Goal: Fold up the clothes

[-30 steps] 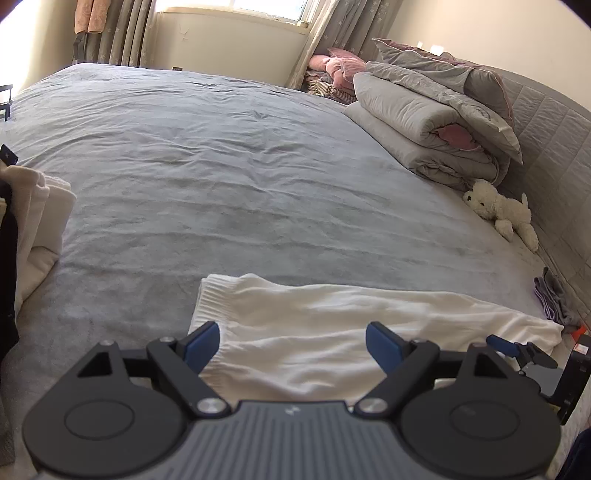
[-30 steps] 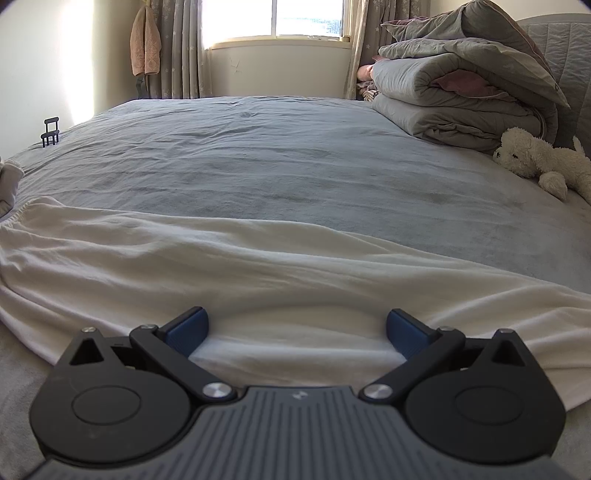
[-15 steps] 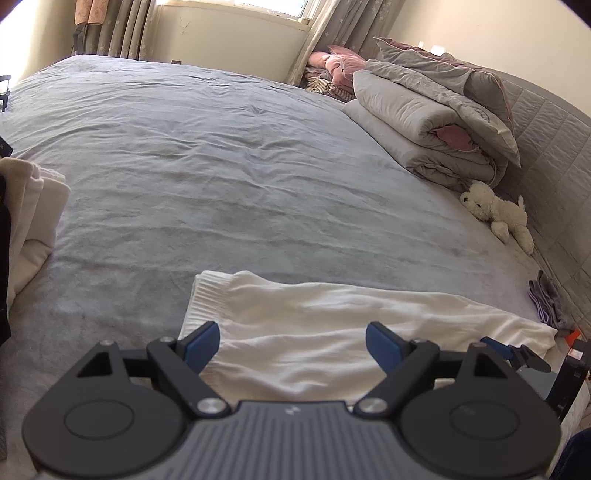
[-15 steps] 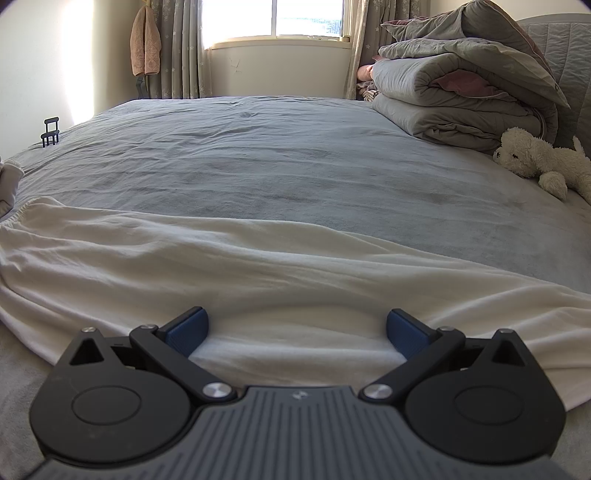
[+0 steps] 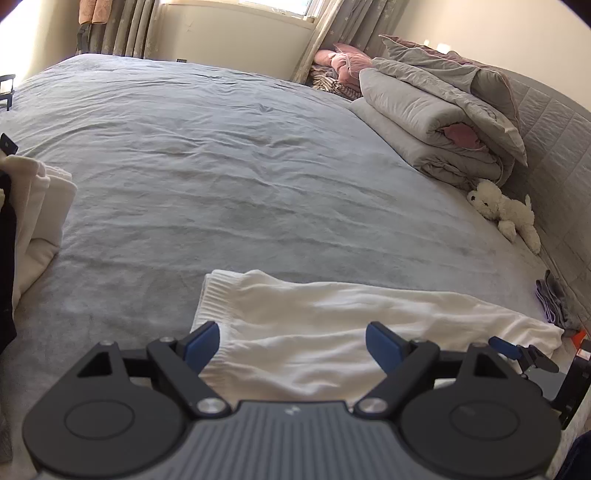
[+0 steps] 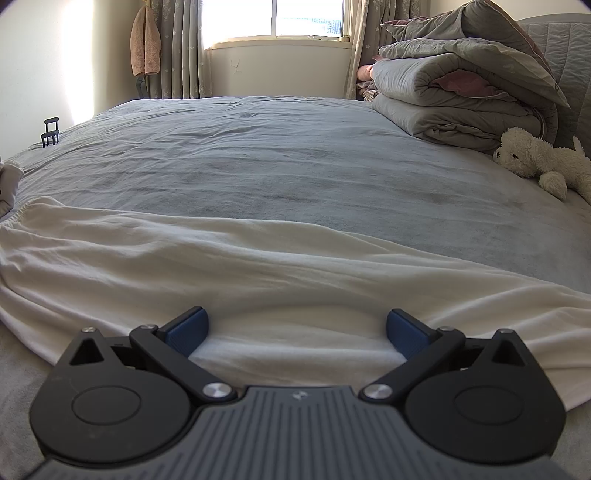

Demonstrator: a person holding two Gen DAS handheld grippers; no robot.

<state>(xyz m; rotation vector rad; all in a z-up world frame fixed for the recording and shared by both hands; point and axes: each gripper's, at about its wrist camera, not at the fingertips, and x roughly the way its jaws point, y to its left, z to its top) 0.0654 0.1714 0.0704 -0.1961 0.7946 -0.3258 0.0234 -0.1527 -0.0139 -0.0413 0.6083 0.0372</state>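
Observation:
A white garment (image 5: 332, 321) lies flat across the near part of the grey bed (image 5: 221, 166), with its ribbed band (image 5: 212, 295) at the left end. My left gripper (image 5: 291, 334) hovers open just over that end, and nothing is pinched between its blue pads. In the right wrist view the same white garment (image 6: 221, 266) spreads wide and wrinkled. My right gripper (image 6: 296, 319) stands open low over its near edge, and its pads grip no cloth. One blue-tipped finger (image 5: 506, 345) of the right gripper shows at the garment's right end.
A stack of folded cream clothes (image 5: 40, 206) sits at the left edge. Folded grey duvets (image 5: 436, 122) and a white plush toy (image 5: 502, 210) lie along the quilted headboard (image 5: 561, 147). A small purple-grey cloth (image 5: 554, 299) is near the right corner. A window (image 6: 306, 18) is beyond the bed.

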